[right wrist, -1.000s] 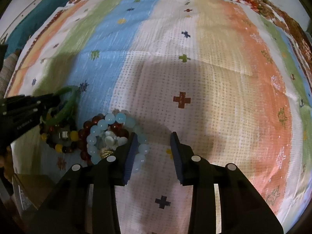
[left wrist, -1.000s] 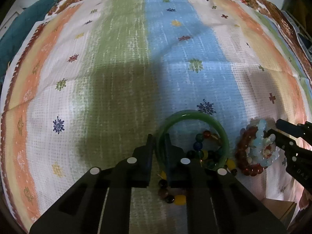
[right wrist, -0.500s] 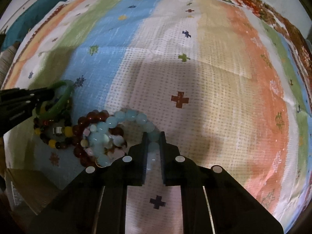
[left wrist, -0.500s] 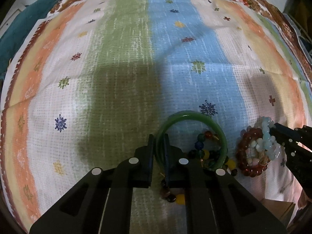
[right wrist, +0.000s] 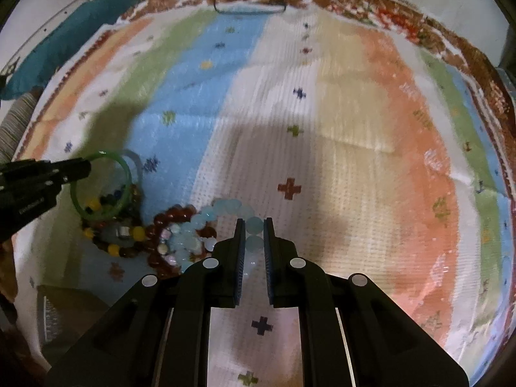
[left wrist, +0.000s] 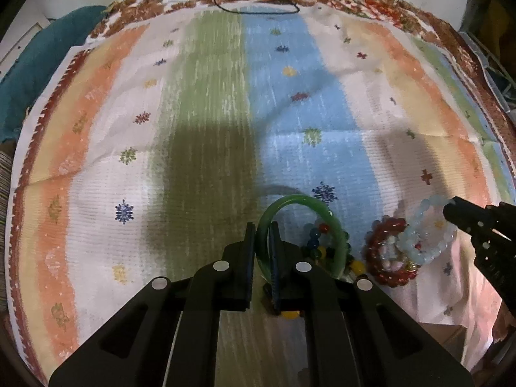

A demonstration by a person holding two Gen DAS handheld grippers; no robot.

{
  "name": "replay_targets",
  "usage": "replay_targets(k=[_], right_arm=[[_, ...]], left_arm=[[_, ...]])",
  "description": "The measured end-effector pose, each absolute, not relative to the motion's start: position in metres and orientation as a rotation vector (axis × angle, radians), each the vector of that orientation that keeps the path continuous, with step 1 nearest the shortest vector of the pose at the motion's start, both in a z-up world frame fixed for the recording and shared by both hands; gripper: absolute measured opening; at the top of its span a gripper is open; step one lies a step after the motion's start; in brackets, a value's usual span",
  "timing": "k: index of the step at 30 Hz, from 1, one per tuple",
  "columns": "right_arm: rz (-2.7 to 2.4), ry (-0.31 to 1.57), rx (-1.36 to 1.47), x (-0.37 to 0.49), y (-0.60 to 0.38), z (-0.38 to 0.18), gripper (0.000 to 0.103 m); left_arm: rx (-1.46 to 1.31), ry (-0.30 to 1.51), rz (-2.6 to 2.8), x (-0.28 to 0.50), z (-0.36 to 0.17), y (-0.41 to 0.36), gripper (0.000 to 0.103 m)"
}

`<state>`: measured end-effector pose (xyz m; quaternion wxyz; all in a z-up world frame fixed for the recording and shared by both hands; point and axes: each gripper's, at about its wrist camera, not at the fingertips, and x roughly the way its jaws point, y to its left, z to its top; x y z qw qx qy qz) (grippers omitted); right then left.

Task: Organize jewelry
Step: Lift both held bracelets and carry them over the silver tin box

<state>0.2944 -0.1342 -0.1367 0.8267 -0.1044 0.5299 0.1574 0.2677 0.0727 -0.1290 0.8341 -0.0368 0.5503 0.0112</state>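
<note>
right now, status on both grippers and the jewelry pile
Left gripper shut on glossy green bangle. Right gripper shut on pale blue bead bracelet. Dark red bead bracelet tangled beside it, may drag.

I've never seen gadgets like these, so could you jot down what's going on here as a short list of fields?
Surface: striped patterned cloth
Left claw: shut on the green bangle, which stands tilted up off the cloth
Right claw: shut on the pale blue bead bracelet
Left on the cloth: dark red bead bracelet; multicoloured bead bracelet
Far edge: thin dark cord
Sorting so far: the jewelry lies together in one cluster
</note>
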Motion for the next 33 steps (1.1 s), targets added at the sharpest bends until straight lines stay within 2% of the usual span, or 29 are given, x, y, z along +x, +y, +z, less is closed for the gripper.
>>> replay_targets(k=[33], right_arm=[[0.334,1.041,-0.144,0.247,-0.152,-0.083,0.012]], left_arm=[[-0.111,1.063,0.004,0.22,-0.068,0.059,0.01]])
